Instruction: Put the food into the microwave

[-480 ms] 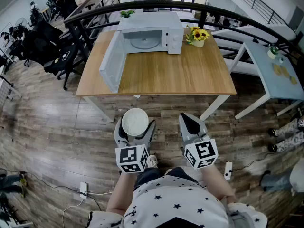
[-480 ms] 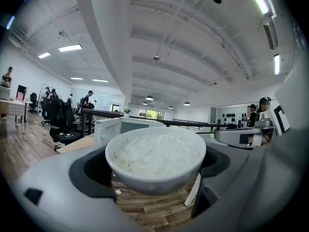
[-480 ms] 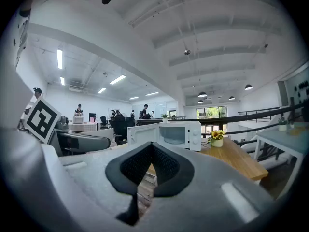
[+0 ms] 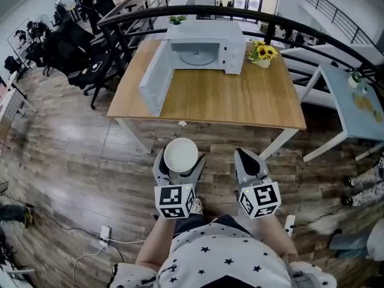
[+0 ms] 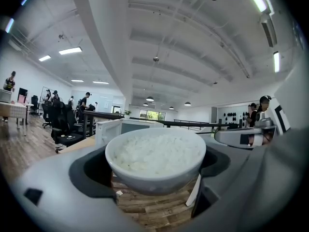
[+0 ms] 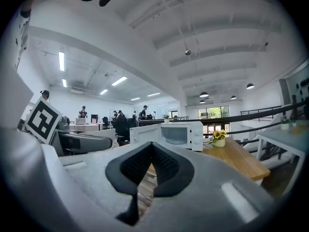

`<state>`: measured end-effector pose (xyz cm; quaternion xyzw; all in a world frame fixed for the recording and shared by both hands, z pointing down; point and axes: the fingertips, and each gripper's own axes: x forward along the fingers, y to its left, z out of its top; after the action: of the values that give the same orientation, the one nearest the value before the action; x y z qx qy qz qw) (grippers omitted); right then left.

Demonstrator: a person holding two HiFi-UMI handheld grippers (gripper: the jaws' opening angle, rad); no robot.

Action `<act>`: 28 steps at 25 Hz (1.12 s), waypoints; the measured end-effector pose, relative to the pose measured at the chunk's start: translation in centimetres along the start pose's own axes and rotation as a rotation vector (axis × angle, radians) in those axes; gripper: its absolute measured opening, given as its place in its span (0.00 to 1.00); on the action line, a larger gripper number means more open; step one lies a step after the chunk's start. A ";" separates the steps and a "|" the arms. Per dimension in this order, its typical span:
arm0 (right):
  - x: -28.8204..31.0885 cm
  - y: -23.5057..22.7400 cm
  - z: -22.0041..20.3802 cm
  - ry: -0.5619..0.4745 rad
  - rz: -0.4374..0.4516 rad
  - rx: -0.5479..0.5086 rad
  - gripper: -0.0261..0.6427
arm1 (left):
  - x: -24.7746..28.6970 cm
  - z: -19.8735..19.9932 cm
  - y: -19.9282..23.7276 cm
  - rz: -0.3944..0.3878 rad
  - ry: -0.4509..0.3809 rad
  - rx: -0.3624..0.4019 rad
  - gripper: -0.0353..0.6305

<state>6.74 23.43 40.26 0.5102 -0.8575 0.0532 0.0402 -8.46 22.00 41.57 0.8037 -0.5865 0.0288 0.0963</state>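
A white bowl of rice point(image 4: 180, 152) sits between the pads of my left gripper point(image 4: 180, 159), which is shut on it with its jaws wide apart around the rim. In the left gripper view the bowl point(image 5: 155, 161) fills the middle, level, above the wood floor. My right gripper point(image 4: 246, 155) is beside it, shut and empty; its black pads point(image 6: 166, 168) meet at the tips. The white microwave point(image 4: 207, 53) stands at the back of the wooden table point(image 4: 240, 101), well ahead of both grippers. Its door point(image 4: 155, 80) is swung open to the left, showing the turntable.
A small pot of sunflowers point(image 4: 263, 54) stands right of the microwave. A black railing point(image 4: 288, 26) runs behind the table. Black office chairs point(image 4: 78, 59) are at the left, a light blue table point(image 4: 360, 101) at the right. A power strip and cable point(image 4: 105, 237) lie on the floor.
The table and microwave have shifted slightly right and nearer in the head view. Both grippers keep their pose; the bowl stays in the left one.
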 end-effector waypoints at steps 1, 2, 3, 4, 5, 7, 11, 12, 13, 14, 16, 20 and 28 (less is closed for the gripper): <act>0.2 0.0 0.0 0.000 0.002 -0.001 0.05 | 0.1 0.0 0.0 -0.001 0.000 0.001 0.79; 0.3 0.0 0.0 -0.001 0.005 0.000 0.05 | 0.2 0.0 0.1 -0.001 0.000 0.001 0.79; 0.5 0.1 0.0 -0.006 0.012 0.008 0.05 | 0.4 0.1 0.2 -0.003 -0.001 0.000 0.79; 0.8 0.3 0.1 -0.013 0.023 0.024 0.05 | 0.5 0.1 0.3 -0.005 -0.003 -0.001 0.79; 1.0 0.4 0.2 -0.022 0.034 0.044 0.05 | 0.7 0.2 0.5 -0.009 -0.006 -0.002 0.79; 1.7 0.6 0.3 -0.030 0.040 0.068 0.05 | 1.2 0.5 0.9 -0.016 -0.012 0.000 0.79; 3.3 0.4 0.6 -0.032 0.030 0.056 0.05 | 2.7 1.1 1.9 -0.023 -0.021 0.006 0.79; 3.8 0.3 0.6 -0.034 0.029 0.057 0.05 | 3.1 1.2 2.1 -0.026 -0.023 0.007 0.79; 4.3 0.2 0.7 -0.036 0.027 0.058 0.05 | 3.5 1.3 2.3 -0.029 -0.025 0.008 0.79; 4.7 0.1 0.7 -0.038 0.025 0.058 0.05 | 3.9 1.4 2.6 -0.033 -0.027 0.009 0.79; 5.7 0.1 0.8 -0.041 0.025 0.057 0.05 | 4.6 1.6 3.0 -0.040 -0.029 0.011 0.79; 7.7 0.1 1.0 -0.045 0.026 0.056 0.05 | 6.3 1.7 4.2 -0.052 -0.028 0.013 0.79; 11.4 -0.4 1.1 -0.041 0.008 0.055 0.05 | 9.7 2.2 6.2 -0.080 -0.026 0.021 0.79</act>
<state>1.61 13.17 40.64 0.5085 -0.8585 0.0663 0.0083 -11.46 10.69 41.71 0.8278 -0.5547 0.0209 0.0812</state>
